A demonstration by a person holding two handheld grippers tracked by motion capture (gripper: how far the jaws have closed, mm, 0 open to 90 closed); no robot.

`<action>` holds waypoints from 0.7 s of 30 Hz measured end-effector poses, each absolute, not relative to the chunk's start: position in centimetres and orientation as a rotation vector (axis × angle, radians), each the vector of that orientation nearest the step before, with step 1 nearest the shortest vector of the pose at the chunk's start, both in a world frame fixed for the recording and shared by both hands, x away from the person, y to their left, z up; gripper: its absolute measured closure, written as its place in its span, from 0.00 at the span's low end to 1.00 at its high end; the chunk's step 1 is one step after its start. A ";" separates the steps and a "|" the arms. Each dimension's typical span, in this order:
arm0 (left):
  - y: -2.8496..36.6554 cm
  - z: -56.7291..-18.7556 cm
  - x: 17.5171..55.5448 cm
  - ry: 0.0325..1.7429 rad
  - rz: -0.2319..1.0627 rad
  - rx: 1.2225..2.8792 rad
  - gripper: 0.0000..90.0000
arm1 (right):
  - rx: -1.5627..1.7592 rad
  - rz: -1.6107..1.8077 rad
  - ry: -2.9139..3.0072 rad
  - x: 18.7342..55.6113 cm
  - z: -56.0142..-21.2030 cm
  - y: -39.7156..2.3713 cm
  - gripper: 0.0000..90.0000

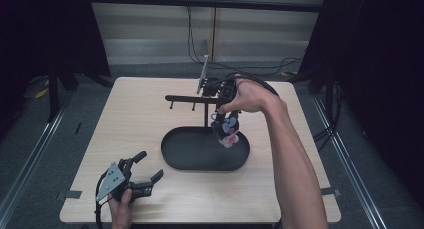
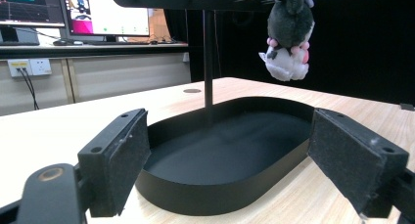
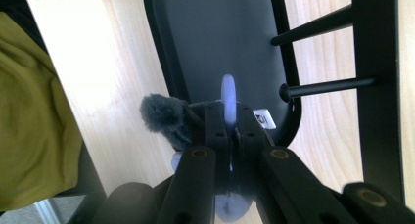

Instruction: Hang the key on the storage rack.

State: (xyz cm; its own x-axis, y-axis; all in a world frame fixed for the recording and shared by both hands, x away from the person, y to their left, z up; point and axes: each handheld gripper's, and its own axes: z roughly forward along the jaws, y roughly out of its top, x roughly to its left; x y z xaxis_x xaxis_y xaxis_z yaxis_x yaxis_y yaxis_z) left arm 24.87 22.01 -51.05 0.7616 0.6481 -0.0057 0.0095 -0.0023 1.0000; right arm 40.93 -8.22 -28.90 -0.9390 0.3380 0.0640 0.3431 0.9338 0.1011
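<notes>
Right gripper view: the right gripper (image 3: pixel 229 128) is clamped on the pale loop (image 3: pixel 228 99) of a plush toy (image 3: pixel 164 117), jaws nearly together.
Toy: hangs below the tool, above the black tray (image 1: pixel 190 151).
Step in hand: likely hooking the loop on a stand peg (image 3: pixel 325 86) (just ahead and to one side of the jaws).
Doing it well: line the loop's opening up with the peg tip, slide on, then release.
Left gripper (image 1: pixel 145 174): jaws wide apart, holding nothing, tray just ahead.
</notes>
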 end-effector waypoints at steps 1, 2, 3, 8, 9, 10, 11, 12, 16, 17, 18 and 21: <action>22.0 -51.0 24.9 0.561 0.545 1.506 0.17 | -0.543 -0.162 -3.045 41.1 -28.9 -8.3 0.97; 22.0 -51.0 24.9 0.556 0.544 1.508 0.17 | -0.553 -0.165 -3.054 41.2 -28.9 -8.4 0.97; 22.0 -51.1 24.9 0.560 0.543 1.504 0.17 | -0.557 -0.161 -3.044 41.5 -29.0 -8.5 0.97; 22.0 -51.0 24.9 0.556 0.543 1.509 0.17 | -0.563 -0.144 -3.048 42.1 -29.2 -8.4 0.97; 22.0 -51.0 24.9 0.557 0.543 1.508 0.17 | -0.566 -0.140 -3.042 42.2 -29.2 -8.4 0.97; 22.0 -51.0 24.9 0.556 0.543 1.509 0.17 | -0.567 -0.145 -3.040 42.5 -29.4 -8.4 0.97; 22.0 -51.0 24.9 0.558 0.542 1.507 0.17 | -0.573 -0.134 -3.039 42.5 -29.5 -8.4 0.97; 22.0 -51.0 24.9 0.558 0.542 1.507 0.17 | -0.581 -0.132 -3.042 42.7 -29.6 -8.4 0.97; 22.0 -51.1 24.9 0.558 0.541 1.505 0.17 | -0.600 -0.144 -3.042 43.1 -29.8 -8.7 0.97; 22.0 -51.1 24.9 0.558 0.543 1.505 0.17 | -0.605 -0.140 -3.042 43.1 -29.8 -8.8 0.97; 22.0 -51.0 24.9 0.556 0.543 1.509 0.17 | -0.612 -0.141 -3.043 43.2 -29.8 -8.9 0.97; 22.0 -51.0 24.9 0.555 0.543 1.509 0.17 | -0.625 -0.134 -3.039 43.5 -29.9 -9.0 0.97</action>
State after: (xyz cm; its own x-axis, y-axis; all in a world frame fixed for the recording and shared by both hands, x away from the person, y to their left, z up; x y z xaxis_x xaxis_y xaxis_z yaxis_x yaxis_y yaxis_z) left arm 24.87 22.04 -51.04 0.7641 0.6451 -0.0039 0.0100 -0.0058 0.9999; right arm 43.46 -9.01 -29.91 -0.9182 0.3925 0.0528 0.3956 0.9152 0.0768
